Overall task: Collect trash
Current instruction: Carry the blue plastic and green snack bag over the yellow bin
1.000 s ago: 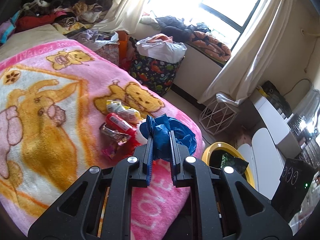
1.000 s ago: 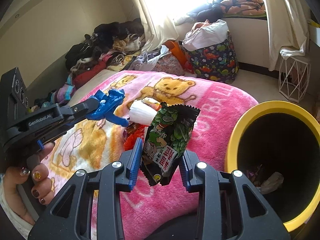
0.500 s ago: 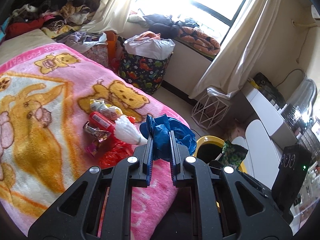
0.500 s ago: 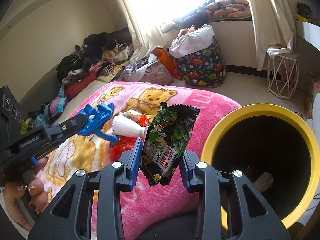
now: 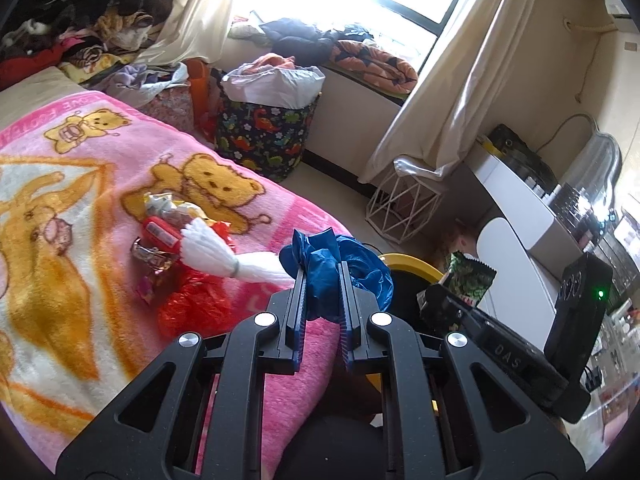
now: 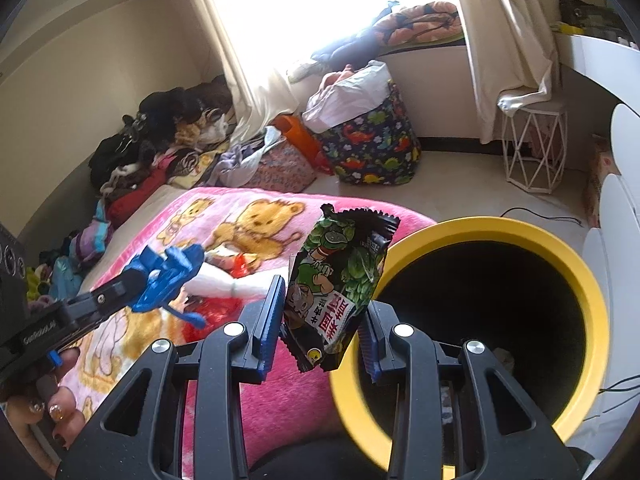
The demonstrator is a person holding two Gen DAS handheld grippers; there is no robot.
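Note:
My left gripper (image 5: 322, 270) is shut on a crumpled blue plastic bag (image 5: 340, 258), held above the edge of the pink bed blanket (image 5: 100, 208). In the right wrist view that same blue bag (image 6: 168, 272) hangs at the left. My right gripper (image 6: 322, 300) is shut on a green and black snack packet (image 6: 340, 276), upright, by the near left rim of the yellow-rimmed black bin (image 6: 584, 280). From the left wrist view the packet (image 5: 470, 280) shows above the bin's rim (image 5: 408, 262). More wrappers (image 5: 172, 236), a white yarn tassel (image 5: 216, 252) and a red bag (image 5: 192, 306) lie on the blanket.
A dinosaur-print hamper (image 6: 372, 152) and a white wire stool (image 6: 534, 148) stand on the floor under the window. Clothes are piled at the bed's far end (image 6: 160, 140). White furniture (image 5: 516, 216) lines the right wall. A hand (image 6: 44, 412) holds the left gripper.
Both grippers have moved right, off the bed toward the bin. The bin now fills more of the right wrist view, and the snack packet has come over its near rim.

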